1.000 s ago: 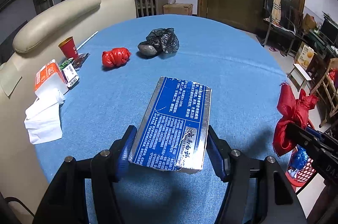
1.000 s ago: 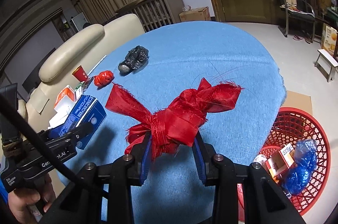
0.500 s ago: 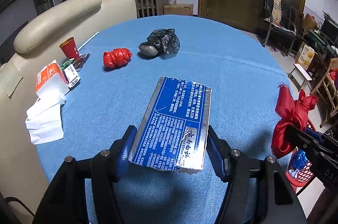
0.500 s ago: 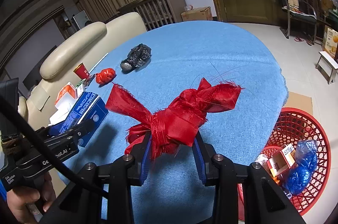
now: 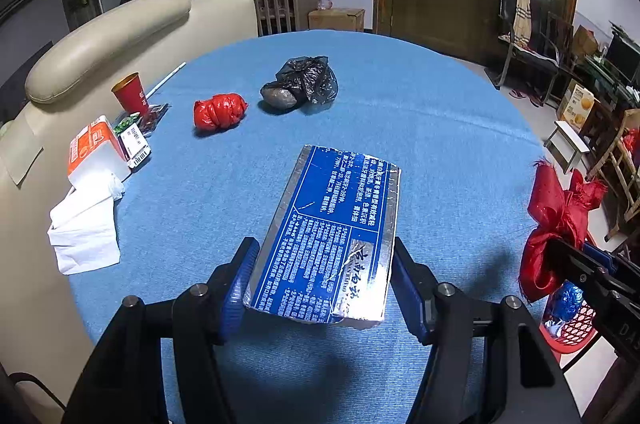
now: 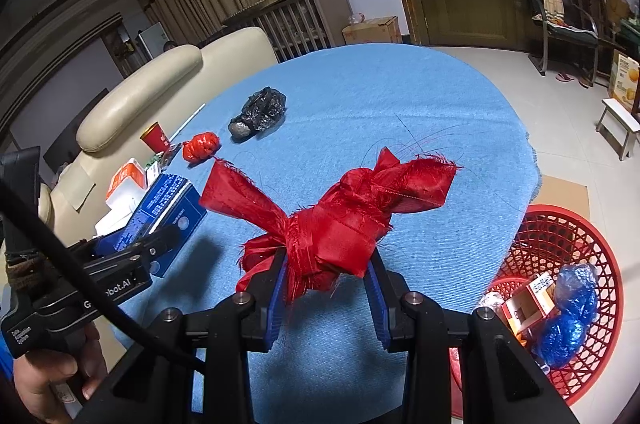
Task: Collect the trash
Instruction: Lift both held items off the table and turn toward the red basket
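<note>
My left gripper (image 5: pixel 322 280) is shut on a blue and silver carton (image 5: pixel 332 236) and holds it above the blue round table (image 5: pixel 420 128). The carton also shows at the left of the right wrist view (image 6: pixel 164 212). My right gripper (image 6: pixel 326 276) is shut on a knotted red cloth (image 6: pixel 340 212), held over the table's near right part; the cloth also shows in the left wrist view (image 5: pixel 556 220). A red mesh basket (image 6: pixel 560 240) on the floor at the right holds blue bags and a small box.
On the table lie a black plastic bag (image 5: pixel 304 84), a red wad (image 5: pixel 218 110), a red cup (image 5: pixel 130 94), an orange and white pack (image 5: pixel 94 152) and white tissue (image 5: pixel 86 228). A cream sofa (image 5: pixel 104 40) borders the left side.
Both grippers keep their hold. The views have shifted only slightly; the right gripper with the red cloth has drifted a little toward the table.
</note>
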`<state>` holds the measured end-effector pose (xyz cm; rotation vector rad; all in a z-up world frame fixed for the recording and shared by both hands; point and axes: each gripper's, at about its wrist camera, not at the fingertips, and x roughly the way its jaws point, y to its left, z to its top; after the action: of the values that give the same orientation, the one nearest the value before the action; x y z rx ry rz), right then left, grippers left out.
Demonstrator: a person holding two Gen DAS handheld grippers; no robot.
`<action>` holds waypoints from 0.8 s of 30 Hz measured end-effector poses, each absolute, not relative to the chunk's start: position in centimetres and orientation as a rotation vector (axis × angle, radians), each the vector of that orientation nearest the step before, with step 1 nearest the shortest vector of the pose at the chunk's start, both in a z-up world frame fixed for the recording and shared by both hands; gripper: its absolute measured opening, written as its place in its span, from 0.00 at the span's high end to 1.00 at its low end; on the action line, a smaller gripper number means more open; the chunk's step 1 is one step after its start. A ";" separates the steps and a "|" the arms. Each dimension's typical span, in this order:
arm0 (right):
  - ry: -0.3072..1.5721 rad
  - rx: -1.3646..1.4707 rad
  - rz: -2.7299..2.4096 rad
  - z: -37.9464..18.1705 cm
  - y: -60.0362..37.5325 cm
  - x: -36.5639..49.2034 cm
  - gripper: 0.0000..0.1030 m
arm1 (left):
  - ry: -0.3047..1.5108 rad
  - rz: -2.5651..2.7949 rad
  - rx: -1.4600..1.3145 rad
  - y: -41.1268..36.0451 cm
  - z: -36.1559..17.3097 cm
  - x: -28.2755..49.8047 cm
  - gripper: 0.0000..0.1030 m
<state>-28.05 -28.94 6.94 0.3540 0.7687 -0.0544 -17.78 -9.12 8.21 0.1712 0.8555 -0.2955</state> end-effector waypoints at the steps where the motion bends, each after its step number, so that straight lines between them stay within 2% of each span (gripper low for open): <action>1: 0.767 0.354 -0.055 7.0 -28.9 -28.1 0.63 | 0.856 -0.297 0.172 -9.2 8.2 -17.8 0.36; 24: 0.747 0.379 -0.093 7.3 -31.0 -30.4 0.63 | 0.854 -0.328 0.208 -11.1 8.0 -18.6 0.36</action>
<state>-30.35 -30.98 7.26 0.3789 0.7469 -0.0930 -18.65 -11.08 7.99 0.2076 0.8539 -0.3279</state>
